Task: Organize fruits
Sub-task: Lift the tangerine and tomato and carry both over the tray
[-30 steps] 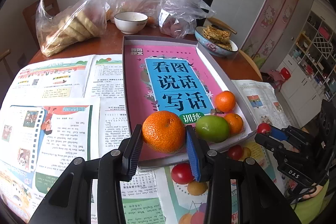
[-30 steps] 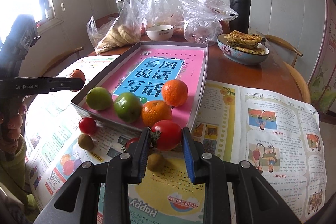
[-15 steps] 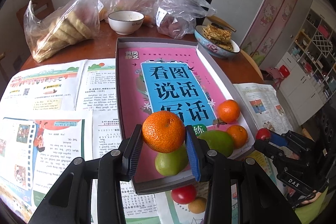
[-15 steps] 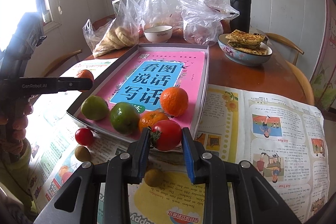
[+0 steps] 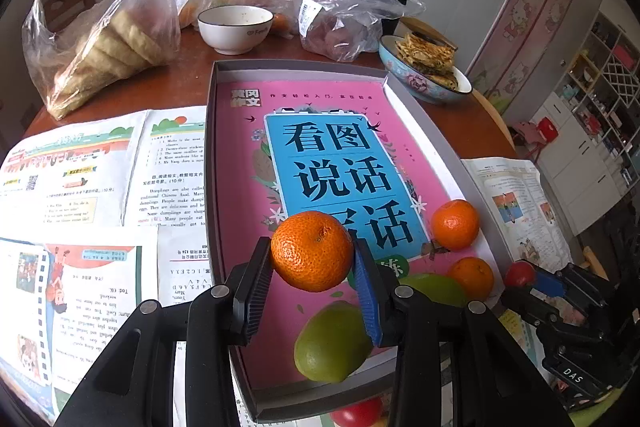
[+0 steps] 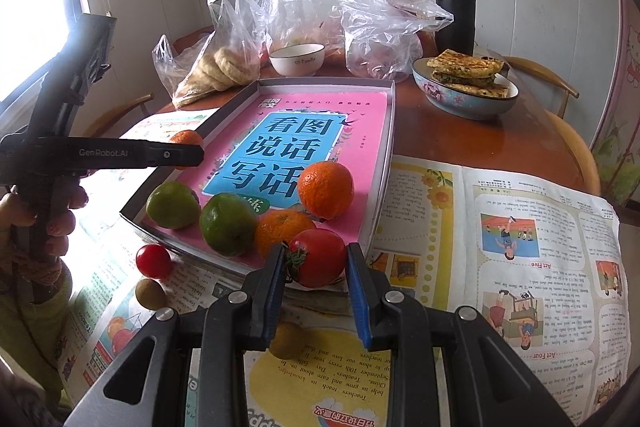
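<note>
Inside the tray rim (image 5: 211, 163), left hand-held gripper (image 5: 313, 269) clamps mandarin (image 5: 312, 251).

The left gripper (image 5: 313, 269) is clamped on an orange (image 5: 312, 251). The right gripper (image 6: 317, 277) pinches a tomato (image 6: 318, 258).

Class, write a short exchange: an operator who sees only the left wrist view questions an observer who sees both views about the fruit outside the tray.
Operator: My left gripper holds the round orange mandarin. What does the right gripper hold?
Observer: It is shut on a red tomato with a green stalk.
Operator: Any fruit lying on the printed newspaper?
Observer: Two small brown round fruits lie there, near a small red cherry tomato.
</note>
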`<act>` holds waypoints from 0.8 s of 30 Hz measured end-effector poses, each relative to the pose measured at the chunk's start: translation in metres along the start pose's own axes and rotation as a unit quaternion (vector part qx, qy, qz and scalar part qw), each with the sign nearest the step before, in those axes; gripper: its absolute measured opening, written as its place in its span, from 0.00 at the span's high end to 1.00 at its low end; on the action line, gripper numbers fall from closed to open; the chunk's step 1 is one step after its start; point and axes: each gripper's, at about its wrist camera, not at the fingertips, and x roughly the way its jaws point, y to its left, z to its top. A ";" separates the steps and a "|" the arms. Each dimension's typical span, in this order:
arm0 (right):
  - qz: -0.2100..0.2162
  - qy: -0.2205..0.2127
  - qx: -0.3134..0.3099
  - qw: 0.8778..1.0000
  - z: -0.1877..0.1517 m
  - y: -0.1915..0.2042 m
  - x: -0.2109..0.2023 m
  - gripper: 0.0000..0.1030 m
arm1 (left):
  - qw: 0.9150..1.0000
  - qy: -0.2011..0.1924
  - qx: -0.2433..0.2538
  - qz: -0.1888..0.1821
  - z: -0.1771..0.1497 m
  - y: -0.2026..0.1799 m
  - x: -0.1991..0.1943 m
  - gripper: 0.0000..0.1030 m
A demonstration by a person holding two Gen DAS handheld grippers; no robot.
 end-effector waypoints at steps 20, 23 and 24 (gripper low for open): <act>-0.027 0.005 -0.033 0.999 0.004 0.008 0.009 0.71 | 1.000 0.021 -0.002 -0.003 -0.002 0.002 0.019 0.60; -0.026 0.006 -0.036 0.999 0.003 0.009 0.009 0.71 | 1.000 0.023 -0.004 -0.003 -0.002 0.003 0.020 0.60; -0.026 0.006 -0.036 0.999 0.003 0.009 0.009 0.71 | 1.000 0.024 -0.004 -0.002 -0.002 0.004 0.021 0.60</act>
